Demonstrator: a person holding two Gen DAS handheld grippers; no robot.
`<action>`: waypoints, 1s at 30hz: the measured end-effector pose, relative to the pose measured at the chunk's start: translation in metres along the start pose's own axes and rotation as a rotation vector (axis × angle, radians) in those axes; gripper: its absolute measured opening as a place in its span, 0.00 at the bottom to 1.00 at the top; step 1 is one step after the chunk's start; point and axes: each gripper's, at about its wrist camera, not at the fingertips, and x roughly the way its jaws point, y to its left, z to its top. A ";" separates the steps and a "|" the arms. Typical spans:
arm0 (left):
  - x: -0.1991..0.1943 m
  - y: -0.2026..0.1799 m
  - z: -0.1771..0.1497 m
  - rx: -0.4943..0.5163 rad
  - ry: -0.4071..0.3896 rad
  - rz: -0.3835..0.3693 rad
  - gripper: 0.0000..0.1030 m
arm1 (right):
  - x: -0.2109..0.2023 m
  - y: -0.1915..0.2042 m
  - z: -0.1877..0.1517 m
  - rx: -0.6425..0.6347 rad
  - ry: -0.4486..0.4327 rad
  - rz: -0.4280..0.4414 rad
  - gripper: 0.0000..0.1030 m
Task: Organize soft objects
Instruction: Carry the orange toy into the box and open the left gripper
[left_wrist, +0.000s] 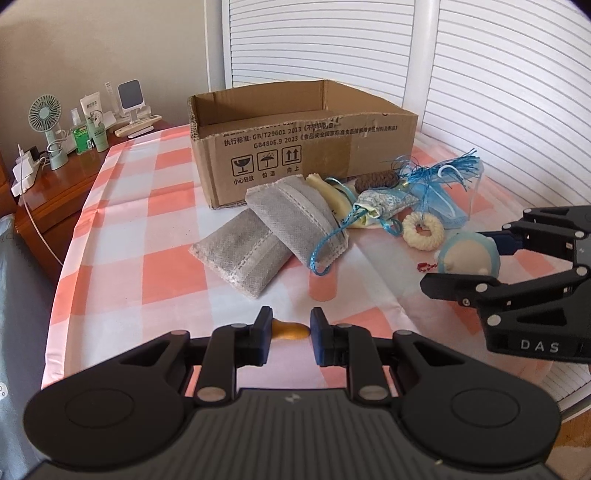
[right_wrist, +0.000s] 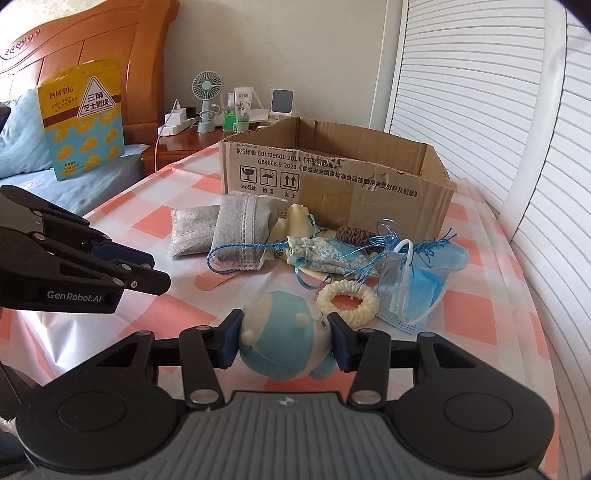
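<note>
Right-wrist view, lower centre: the right tool (right_wrist: 283, 341) is seen closed on a round blue-and-cream plush toy (right_wrist: 282, 334), one blue pad pressed against each side of it; the toy rests on the desk (right_wrist: 461, 306), which is covered by a pink-and-white checked cloth. No earlier view is given. A cream ruffled hair ring (right_wrist: 348, 300) lies just beside the toy, to its upper right, with a blue pleated face mask (right_wrist: 421, 286) further right. Above these, a floral drawstring pouch (right_wrist: 325, 253) with blue cord and two grey non-woven sachets (right_wrist: 221, 230) are heaped against the front wall of an open brown cardboard box (right_wrist: 332, 184) at frame centre.

Left-wrist view, lower centre: the left tool (left_wrist: 291, 334) is shown with its jaws set narrow, a small orange-tan soft piece (left_wrist: 290, 330) lying between the pads; contact with it cannot be told. The right tool and the toy appear at the right edge of this frame.
</note>
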 end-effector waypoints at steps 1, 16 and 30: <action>-0.002 0.002 0.003 0.002 0.005 -0.012 0.19 | -0.003 -0.002 0.003 0.000 0.004 0.002 0.52; -0.015 0.018 0.123 0.110 -0.107 -0.086 0.20 | -0.033 -0.036 0.071 0.021 -0.069 0.048 0.52; 0.106 0.043 0.236 0.083 -0.130 0.018 0.78 | -0.014 -0.059 0.110 0.017 -0.111 -0.002 0.52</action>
